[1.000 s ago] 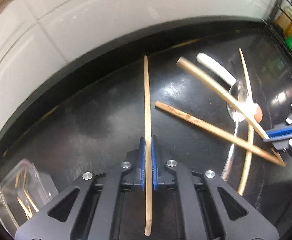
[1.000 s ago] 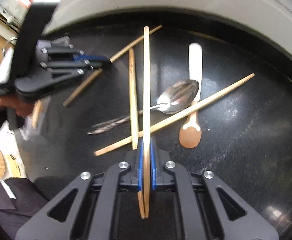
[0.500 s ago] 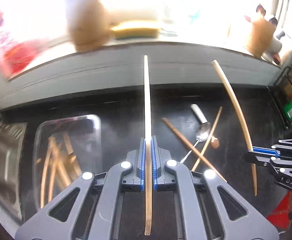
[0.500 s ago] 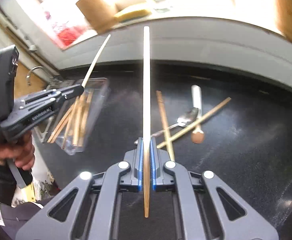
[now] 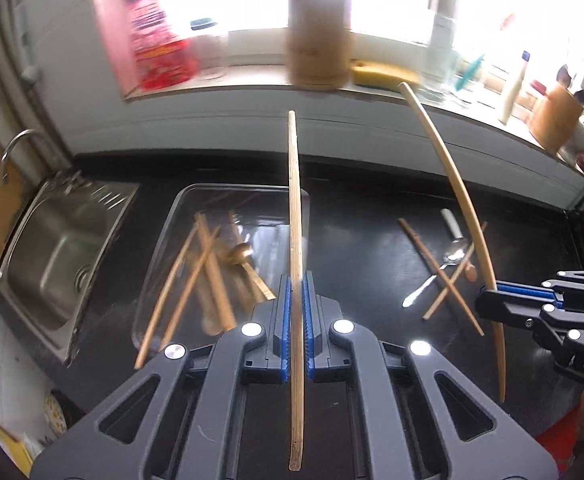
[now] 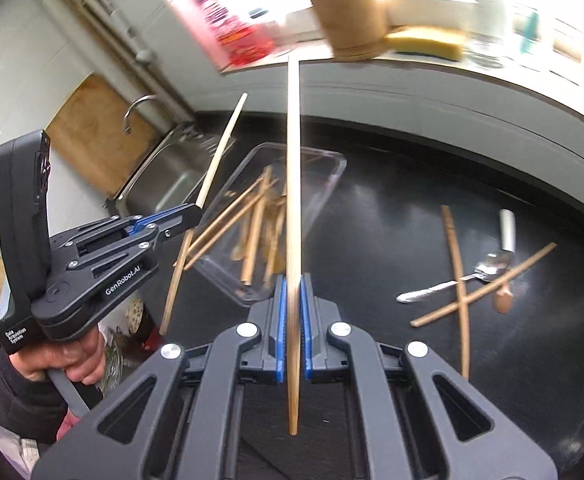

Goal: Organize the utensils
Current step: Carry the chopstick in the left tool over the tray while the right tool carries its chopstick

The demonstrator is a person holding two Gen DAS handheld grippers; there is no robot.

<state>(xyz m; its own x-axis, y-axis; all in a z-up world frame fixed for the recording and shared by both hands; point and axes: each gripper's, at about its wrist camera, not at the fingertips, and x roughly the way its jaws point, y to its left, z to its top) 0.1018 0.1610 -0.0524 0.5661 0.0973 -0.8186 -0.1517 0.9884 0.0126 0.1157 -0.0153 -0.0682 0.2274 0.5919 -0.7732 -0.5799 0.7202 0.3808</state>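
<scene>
My left gripper is shut on a wooden chopstick, held high above the black counter and a clear tray that holds several chopsticks and a wooden spoon. My right gripper is shut on another chopstick, also raised, toward the tray. Each gripper shows in the other's view: the right one with its chopstick, the left one with its chopstick. On the counter lie two crossed chopsticks, a metal spoon and a white-handled spoon.
A steel sink with a tap sits left of the tray. A windowsill behind holds a brown cylinder, a yellow sponge, a red packet and bottles. A wooden board leans by the sink.
Both grippers have lifted their chopsticks off the counter pile and moved up and left toward the tray. The views now take in the sink and windowsill.
</scene>
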